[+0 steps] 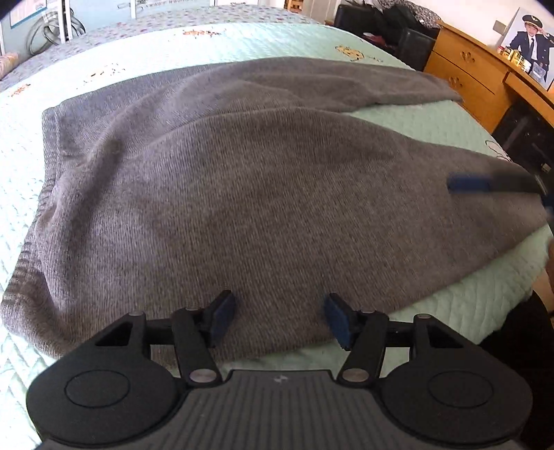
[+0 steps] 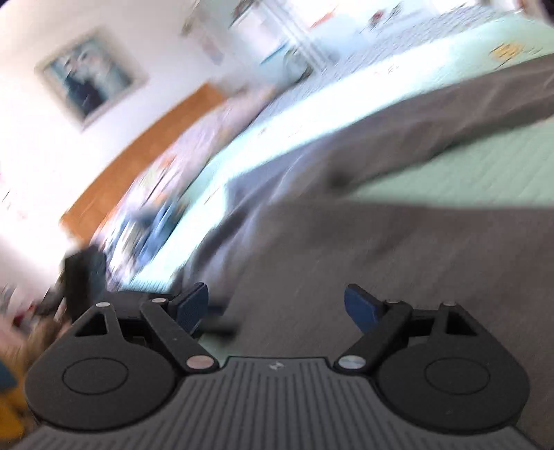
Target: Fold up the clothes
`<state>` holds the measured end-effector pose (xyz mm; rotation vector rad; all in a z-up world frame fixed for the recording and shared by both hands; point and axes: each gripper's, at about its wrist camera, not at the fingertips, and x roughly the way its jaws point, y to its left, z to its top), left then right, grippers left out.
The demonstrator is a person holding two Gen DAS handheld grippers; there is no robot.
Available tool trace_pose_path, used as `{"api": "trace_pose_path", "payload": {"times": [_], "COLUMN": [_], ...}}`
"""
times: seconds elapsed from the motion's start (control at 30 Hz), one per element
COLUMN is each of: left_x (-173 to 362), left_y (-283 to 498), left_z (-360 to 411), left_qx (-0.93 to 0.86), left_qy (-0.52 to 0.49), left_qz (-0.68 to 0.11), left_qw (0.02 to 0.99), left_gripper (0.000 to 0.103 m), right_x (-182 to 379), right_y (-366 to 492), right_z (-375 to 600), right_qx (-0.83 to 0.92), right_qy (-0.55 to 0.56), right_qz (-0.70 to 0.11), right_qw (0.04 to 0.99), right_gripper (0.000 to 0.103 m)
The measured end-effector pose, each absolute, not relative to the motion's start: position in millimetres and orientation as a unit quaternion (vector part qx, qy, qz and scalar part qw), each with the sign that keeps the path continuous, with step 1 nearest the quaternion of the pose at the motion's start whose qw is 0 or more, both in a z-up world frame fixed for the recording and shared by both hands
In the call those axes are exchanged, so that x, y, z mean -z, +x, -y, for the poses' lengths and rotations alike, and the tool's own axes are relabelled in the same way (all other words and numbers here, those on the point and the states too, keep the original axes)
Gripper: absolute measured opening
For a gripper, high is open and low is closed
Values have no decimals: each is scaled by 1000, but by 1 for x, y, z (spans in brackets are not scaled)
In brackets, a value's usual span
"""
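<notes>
Both open hand-held grippers [image 1: 279, 316] [image 2: 276, 308] above sweater [image 1: 242, 180]

Bed [image 1: 467, 304] carries everything: pale green quilted cover, small cartoon prints toward the far side. Past that, a strip of dotted bedding [image 1: 194, 17] at the far edge. Grey knit sweater [image 1: 242, 180] lies flat on the cover, spread across most of the width, ribbed hem at left, one sleeve running to the far right. Right wrist view is smeared, probably the same sweater [image 2: 381, 242] and bed [image 2: 467, 173].
</notes>
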<state>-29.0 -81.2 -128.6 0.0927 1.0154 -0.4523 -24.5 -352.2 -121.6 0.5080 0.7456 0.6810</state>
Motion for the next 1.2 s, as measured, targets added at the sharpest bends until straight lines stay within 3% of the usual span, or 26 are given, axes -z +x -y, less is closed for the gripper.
{"api": "trace_pose_path", "payload": {"times": [0.2, 0.3, 0.53, 0.77, 1.03, 1.13, 1.2], "left_x": [126, 121, 111, 131, 154, 160, 163], "left_y": [-26, -20, 5, 29, 37, 37, 36], "left_z": [72, 60, 59, 83, 81, 81, 81], "left_qx": [232, 245, 278, 303, 339, 350, 355], "left_qy": [51, 17, -54, -67, -113, -119, -120], "left_qz": [-487, -484, -434, -411, -420, -420, -418], "left_qw": [841, 840, 855, 857, 834, 829, 828], "left_gripper": [66, 67, 67, 67, 79, 81, 81], "right_x": [141, 137, 128, 186, 192, 183, 176], "right_y": [-36, -26, 45, 119, 162, 168, 173], "right_z": [318, 328, 384, 368, 321, 312, 302], "right_qx": [-393, -411, -323, -241, -260, -238, -230], "right_qy": [188, 237, 443, 546, 537, 541, 526], "right_qz": [-426, -443, -353, -412, -477, -490, -498], "right_qw": [793, 761, 758, 689, 645, 641, 650], "right_gripper": [92, 92, 92, 93, 93, 103, 103]}}
